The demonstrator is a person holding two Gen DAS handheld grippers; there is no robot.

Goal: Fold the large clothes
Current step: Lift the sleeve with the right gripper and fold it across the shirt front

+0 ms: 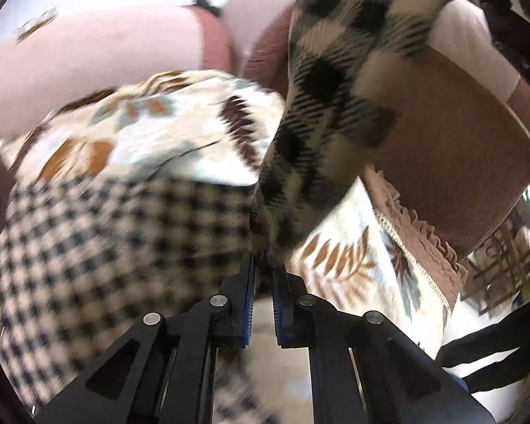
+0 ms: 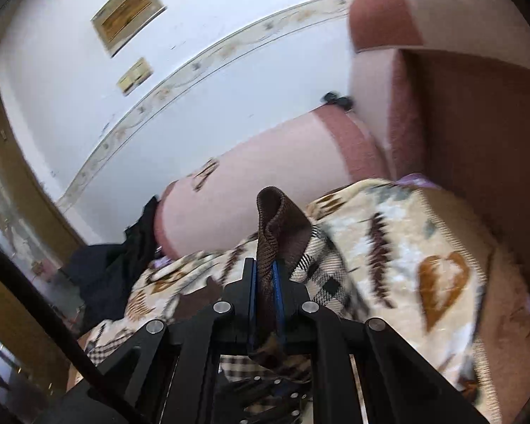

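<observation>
Left gripper (image 1: 263, 265), angled downward, jaws closed with only a narrow slit between them. Right gripper (image 2: 264, 272), angled downward, jaws clamped together.

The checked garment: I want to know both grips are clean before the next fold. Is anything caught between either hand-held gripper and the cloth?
Nothing visible. The left hand-held gripper is shut on the checked garment, and the right hand-held gripper is shut on its brown ribbed edge. Only the leaf-patterned blanket lies underneath.

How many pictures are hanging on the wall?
2. A big picture hangs high on the white wall; a small picture hangs just below it. More may be hidden.
</observation>
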